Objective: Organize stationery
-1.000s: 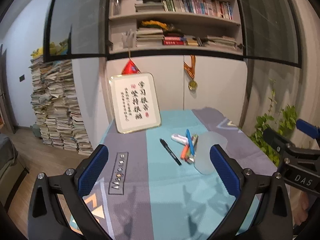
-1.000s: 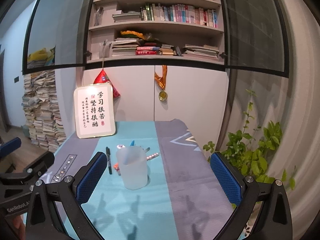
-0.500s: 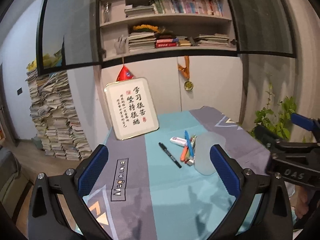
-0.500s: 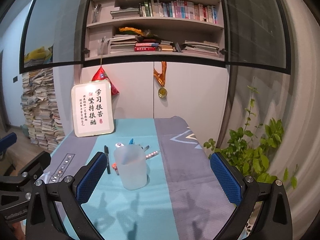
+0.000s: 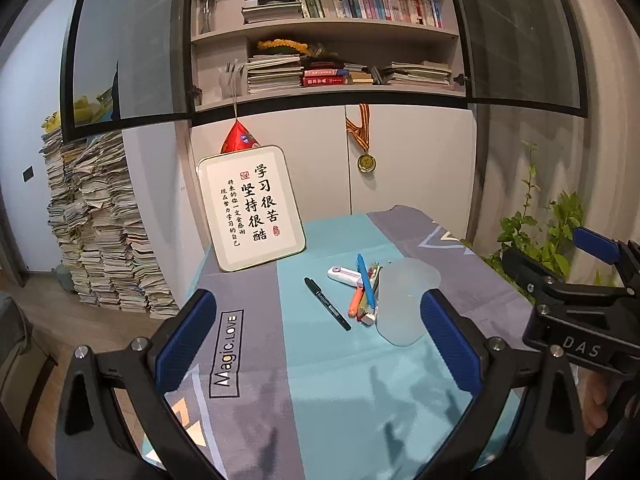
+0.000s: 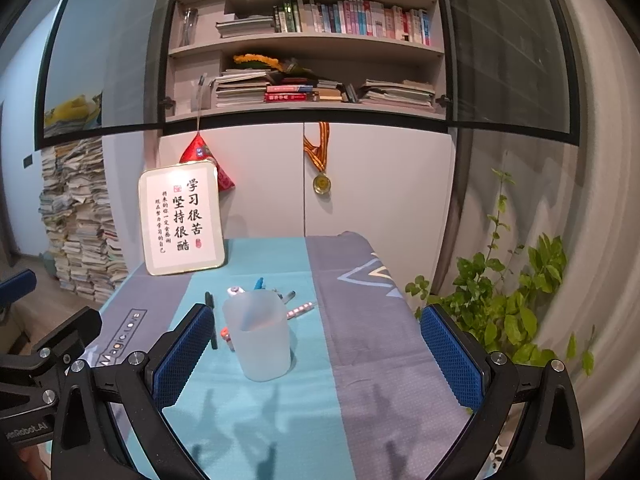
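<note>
Pens (image 5: pixel 362 290) lie beside the empty translucent cup (image 6: pixel 258 338); both hand-held grippers (image 5: pixel 316 344) (image 6: pixel 316 356) spread wide, grasping nothing.

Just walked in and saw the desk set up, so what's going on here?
A person holds a pair of tongs in each hand over a table with a teal and grey cloth, about to tidy stationery. The left tongs and right tongs are both open and empty. A black marker and a small pile of coloured pens lie loose beside an upright translucent plastic cup. Nothing has been picked up yet.
</note>
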